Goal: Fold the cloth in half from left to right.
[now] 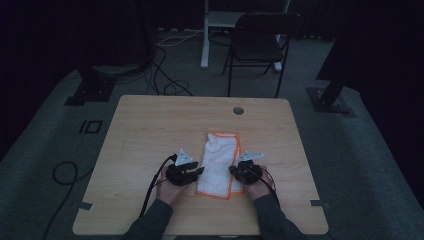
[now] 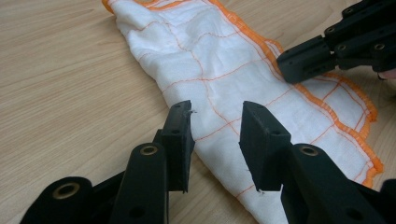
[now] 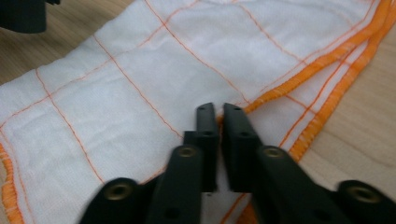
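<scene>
**Two tools at a folded cloth, one gripping, one ready**

I sit at a pale wooden worktop [image 1: 150,125] in a dim room, a hand-held tool in each hand. A white cloth [image 1: 218,164] with orange stitched grid lines and an orange hem lies folded into a long strip, near my edge of the worktop and between my two hands.

My right tool [image 3: 217,109] has its jaws pressed together on the cloth's right side, just by the orange hem; I judge that it pinches a layer of fabric there, though the bite looks shallow. My left tool [image 2: 215,116] has its jaws apart, hovering over the cloth's left folded edge, one jaw over bare wood and one over fabric, gripping nothing.

What could go wrong: if I lift with the right tool, so thin a pinch may slip off the hem and drop the cloth. If the left tool closes from this height, it may catch no fabric, or take only the top layer, so the fold opens unevenly. Pulling with the two tools unmatched would drag the whole cloth across the wood.
</scene>
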`<action>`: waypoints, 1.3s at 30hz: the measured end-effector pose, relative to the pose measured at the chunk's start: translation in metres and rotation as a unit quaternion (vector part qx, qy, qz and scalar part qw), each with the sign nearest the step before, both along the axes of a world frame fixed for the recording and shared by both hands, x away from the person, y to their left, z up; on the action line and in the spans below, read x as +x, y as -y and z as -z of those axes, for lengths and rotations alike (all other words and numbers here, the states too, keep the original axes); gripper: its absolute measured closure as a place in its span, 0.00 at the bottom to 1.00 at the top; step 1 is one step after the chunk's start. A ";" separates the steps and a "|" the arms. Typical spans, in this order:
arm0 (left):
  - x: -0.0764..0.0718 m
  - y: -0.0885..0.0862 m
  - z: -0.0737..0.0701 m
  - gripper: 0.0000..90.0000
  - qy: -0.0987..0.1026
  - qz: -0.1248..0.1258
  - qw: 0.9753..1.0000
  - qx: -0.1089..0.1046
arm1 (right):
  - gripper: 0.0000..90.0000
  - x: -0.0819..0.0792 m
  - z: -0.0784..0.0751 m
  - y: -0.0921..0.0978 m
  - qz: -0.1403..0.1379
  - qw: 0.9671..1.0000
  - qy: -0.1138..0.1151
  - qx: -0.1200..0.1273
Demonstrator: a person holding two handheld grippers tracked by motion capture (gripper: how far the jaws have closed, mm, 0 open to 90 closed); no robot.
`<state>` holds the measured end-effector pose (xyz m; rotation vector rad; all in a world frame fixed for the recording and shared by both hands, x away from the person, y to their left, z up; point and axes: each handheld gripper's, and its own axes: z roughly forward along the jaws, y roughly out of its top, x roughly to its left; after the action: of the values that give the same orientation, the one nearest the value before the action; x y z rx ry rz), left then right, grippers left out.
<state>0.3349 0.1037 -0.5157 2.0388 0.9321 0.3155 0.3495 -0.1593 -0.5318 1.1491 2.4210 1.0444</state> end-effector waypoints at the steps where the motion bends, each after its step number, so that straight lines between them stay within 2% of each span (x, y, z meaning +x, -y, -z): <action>1: 0.000 0.000 0.000 0.72 0.000 0.000 1.000 0.000 | 0.99 -0.001 -0.002 -0.001 -0.002 1.000 0.011 -0.006; 7: 0.001 0.001 0.000 0.72 0.000 -0.001 1.000 -0.001 | 0.99 -0.002 -0.010 0.005 0.004 1.000 0.023 0.004; 14: 0.002 0.002 0.000 0.72 -0.002 -0.001 1.000 0.000 | 0.99 0.001 -0.018 0.017 0.019 0.999 0.026 0.011; 22: 0.003 0.003 0.001 0.72 -0.003 -0.003 1.000 0.003 | 0.99 0.009 -0.026 0.029 0.039 0.999 0.023 0.004; 23: 0.004 0.004 0.001 0.72 -0.003 -0.004 1.000 0.002 | 0.98 0.011 -0.026 0.029 0.038 0.999 0.016 0.006; 27: 0.006 0.004 0.003 0.71 -0.005 -0.008 1.000 0.007 | 0.97 0.017 -0.018 0.029 0.035 0.999 -0.014 -0.014; 29: 0.008 0.003 0.004 0.71 -0.004 -0.010 1.000 0.009 | 0.88 0.019 -0.015 0.029 0.037 0.999 -0.022 -0.021; 33: 0.013 0.003 0.004 0.71 -0.003 -0.017 1.000 0.009 | 0.81 0.018 -0.019 0.032 0.042 0.999 -0.007 -0.001; 39: 0.026 0.005 0.002 0.71 0.001 -0.026 1.000 0.013 | 0.81 0.028 -0.026 0.035 0.058 0.998 0.018 0.017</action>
<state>0.3605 0.0983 -0.5181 2.0395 0.9861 0.3609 0.3772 -0.1940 -0.5055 1.2531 2.2877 1.0643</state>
